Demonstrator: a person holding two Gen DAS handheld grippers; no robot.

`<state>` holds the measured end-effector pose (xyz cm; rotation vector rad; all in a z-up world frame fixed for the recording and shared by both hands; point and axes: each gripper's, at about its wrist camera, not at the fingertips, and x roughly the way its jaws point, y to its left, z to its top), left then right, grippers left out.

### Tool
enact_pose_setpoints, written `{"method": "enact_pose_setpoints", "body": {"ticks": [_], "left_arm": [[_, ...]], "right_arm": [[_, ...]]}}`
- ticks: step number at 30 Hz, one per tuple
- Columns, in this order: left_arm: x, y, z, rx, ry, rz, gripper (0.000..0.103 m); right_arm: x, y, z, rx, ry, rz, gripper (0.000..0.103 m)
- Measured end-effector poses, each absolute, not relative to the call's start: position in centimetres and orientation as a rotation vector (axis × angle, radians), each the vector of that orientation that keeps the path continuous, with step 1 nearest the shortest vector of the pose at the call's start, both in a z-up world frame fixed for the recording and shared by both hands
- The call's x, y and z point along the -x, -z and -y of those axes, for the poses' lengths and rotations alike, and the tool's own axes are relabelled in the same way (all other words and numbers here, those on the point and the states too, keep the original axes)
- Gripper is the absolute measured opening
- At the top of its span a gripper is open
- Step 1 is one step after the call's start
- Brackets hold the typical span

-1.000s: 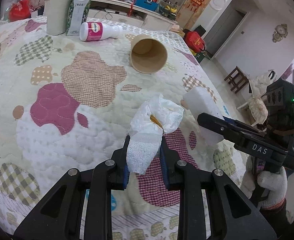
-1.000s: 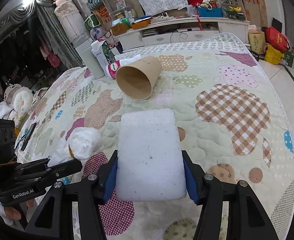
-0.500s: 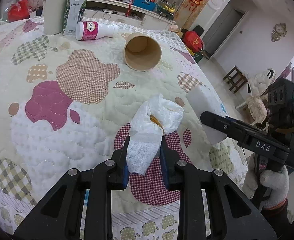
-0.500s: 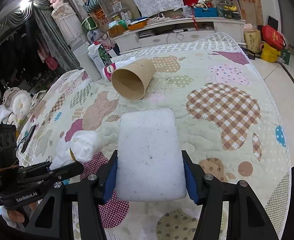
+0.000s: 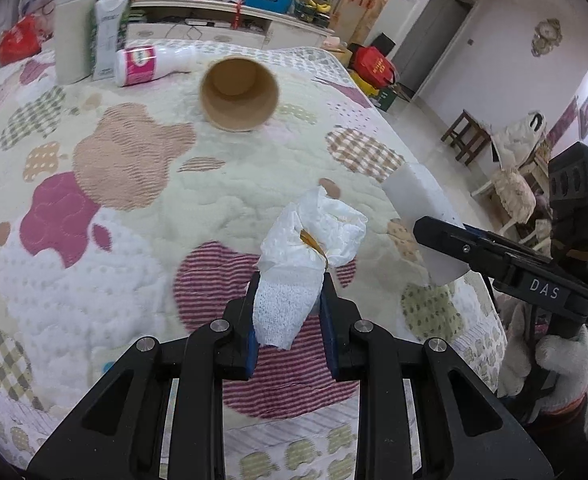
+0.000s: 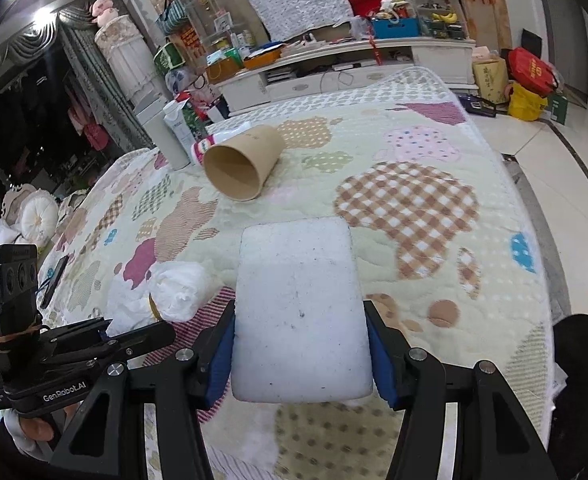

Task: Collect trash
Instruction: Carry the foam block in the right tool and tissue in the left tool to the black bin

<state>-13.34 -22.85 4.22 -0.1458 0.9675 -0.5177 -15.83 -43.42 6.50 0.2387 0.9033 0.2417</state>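
Note:
My left gripper [image 5: 289,300] is shut on a crumpled white tissue [image 5: 310,240] and holds it above the quilted bed's near edge. My right gripper [image 6: 300,340] is shut on a white foam block [image 6: 300,304], also held above the quilt; the block shows at the right of the left wrist view [image 5: 422,216]. The tissue shows at lower left in the right wrist view [image 6: 173,292]. A brown paper cup [image 5: 237,94] lies on its side farther up the bed, mouth toward me; it also shows in the right wrist view [image 6: 241,168].
A pink-labelled white bottle [image 5: 149,64] lies behind the cup, next to an upright carton [image 5: 107,36] and a tall white container [image 5: 71,32]. The patchwork quilt [image 5: 113,184] covers the bed. Floor, a stool [image 5: 466,136] and bags lie to the right.
Both grippers have drawn back toward the bed's near edge with their loads still held. The cup and bottle now look farther away and more centred.

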Motion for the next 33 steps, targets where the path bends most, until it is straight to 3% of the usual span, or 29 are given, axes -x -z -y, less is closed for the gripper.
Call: {"method": "enact_pose_setpoints", "body": {"ticks": [33], "left_arm": [[14.6,-4.9,43.3,-0.081,0.868,-0.955,0.023]], "right_arm": [[26.1,-5.2,62.1,-0.400,0.147,-0.867,0.056]]}}
